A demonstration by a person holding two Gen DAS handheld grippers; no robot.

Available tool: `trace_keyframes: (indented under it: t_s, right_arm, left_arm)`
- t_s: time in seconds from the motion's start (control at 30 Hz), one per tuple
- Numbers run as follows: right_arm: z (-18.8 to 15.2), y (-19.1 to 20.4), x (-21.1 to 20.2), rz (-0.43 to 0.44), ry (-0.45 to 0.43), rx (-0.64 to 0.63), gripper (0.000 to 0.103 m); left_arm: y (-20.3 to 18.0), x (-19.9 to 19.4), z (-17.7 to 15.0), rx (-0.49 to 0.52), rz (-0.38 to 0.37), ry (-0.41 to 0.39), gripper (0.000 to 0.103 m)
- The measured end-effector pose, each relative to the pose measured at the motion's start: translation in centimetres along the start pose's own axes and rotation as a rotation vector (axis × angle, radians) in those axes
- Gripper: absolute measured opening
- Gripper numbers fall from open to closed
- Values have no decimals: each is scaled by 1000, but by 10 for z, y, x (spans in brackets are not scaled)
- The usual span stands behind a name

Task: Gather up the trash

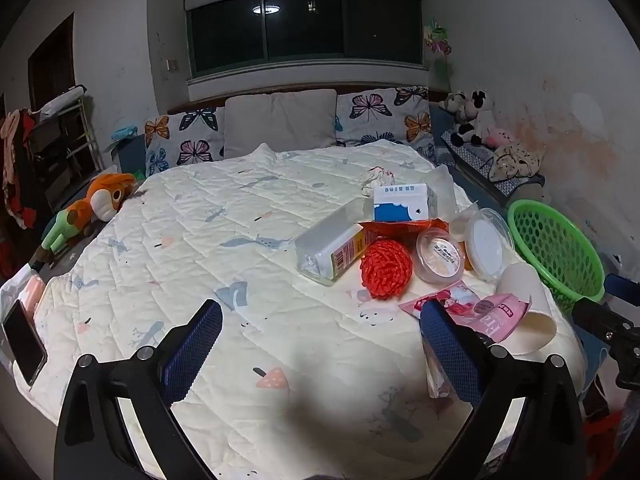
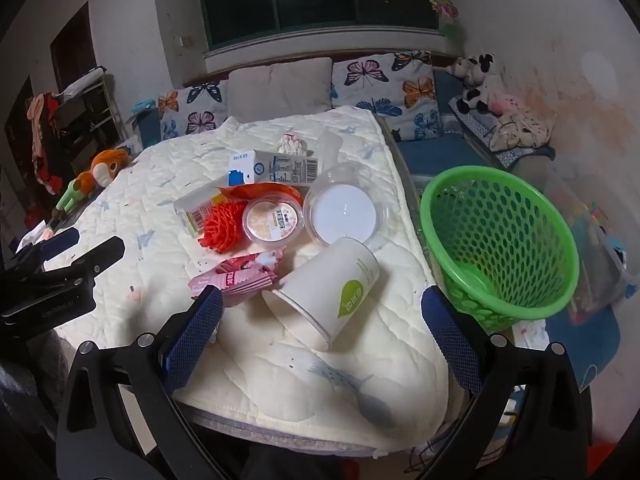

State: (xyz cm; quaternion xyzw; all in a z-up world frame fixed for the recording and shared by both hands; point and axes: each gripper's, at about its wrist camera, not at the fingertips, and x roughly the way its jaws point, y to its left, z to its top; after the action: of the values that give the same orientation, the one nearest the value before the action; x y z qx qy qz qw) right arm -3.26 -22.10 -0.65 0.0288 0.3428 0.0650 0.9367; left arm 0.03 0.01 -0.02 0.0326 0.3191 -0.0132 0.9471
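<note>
Trash lies on the quilted bed: a white paper cup (image 2: 328,292) on its side, pink wrappers (image 2: 240,276), a red mesh ball (image 2: 222,228), a round plastic tub (image 2: 270,220), a clear lid (image 2: 344,210), a clear bottle (image 1: 332,250), a blue-white milk carton (image 2: 272,170) and an orange wrapper (image 2: 260,191). A green plastic basket (image 2: 500,240) stands right of the bed. My right gripper (image 2: 322,316) is open, its fingers on either side of the paper cup. My left gripper (image 1: 320,328) is open and empty over bare quilt, left of the pink wrappers (image 1: 480,308).
A phone (image 1: 24,344) lies at the bed's left edge. An orange plush toy (image 1: 96,204) lies at the far left. Butterfly pillows (image 1: 384,116) line the headboard. Stuffed animals (image 1: 472,116) sit on a bench by the right wall. The left gripper shows in the right wrist view (image 2: 60,268).
</note>
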Motion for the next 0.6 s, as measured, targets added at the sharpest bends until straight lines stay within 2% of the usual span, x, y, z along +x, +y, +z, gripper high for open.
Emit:
trace_keyframes:
  t_s: [0.3, 0.33, 0.6]
  right_arm:
    - [0, 2, 1, -15, 12, 7, 99]
    - [-2, 8, -6, -2, -12, -4, 99]
    - [0, 2, -2, 4, -19, 0, 99]
  left_arm:
    - [-1, -1, 0, -3, -3, -16, 96]
    - [-1, -1, -1, -4, -3, -17, 96]
    - [-5, -4, 5, -4, 1, -25, 96]
